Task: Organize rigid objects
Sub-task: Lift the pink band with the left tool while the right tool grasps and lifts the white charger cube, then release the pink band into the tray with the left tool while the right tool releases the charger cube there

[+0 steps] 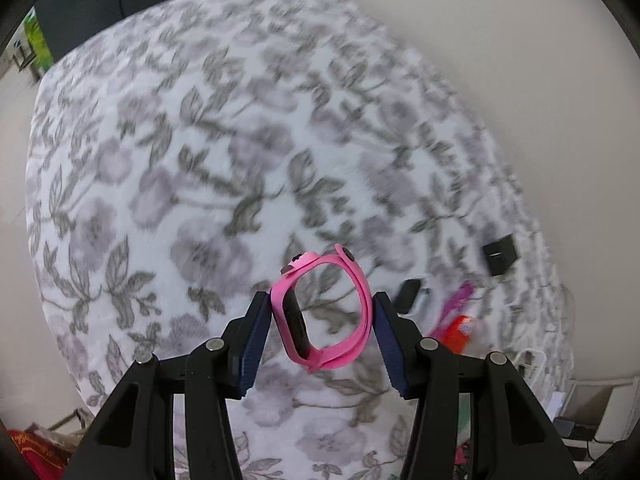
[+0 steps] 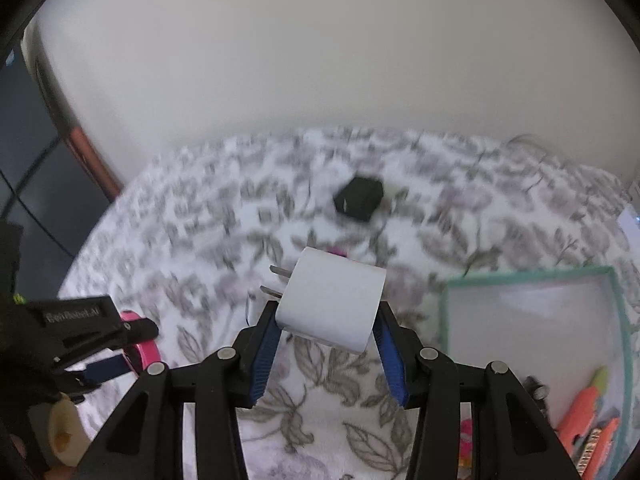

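L gripper (image 1: 322,312) pinches a pink fitness band (image 1: 320,308) w/ black tracker face, strap buckled into a loop, held off the floral bedspread (image 1: 160,184). Loop's long axis runs near-to-far along the fingers; buckle end points away from cam, tracker sits by the left pad.

R gripper (image 2: 326,320) clamps a white wall charger (image 2: 332,304), rounded block, two metal prongs pointing left, also above the bedspread. Long axis roughly across the jaws, tilted down to the right. Black cube adapter (image 2: 359,199) lies beyond; teal-rimmed box (image 2: 618,308) at right.
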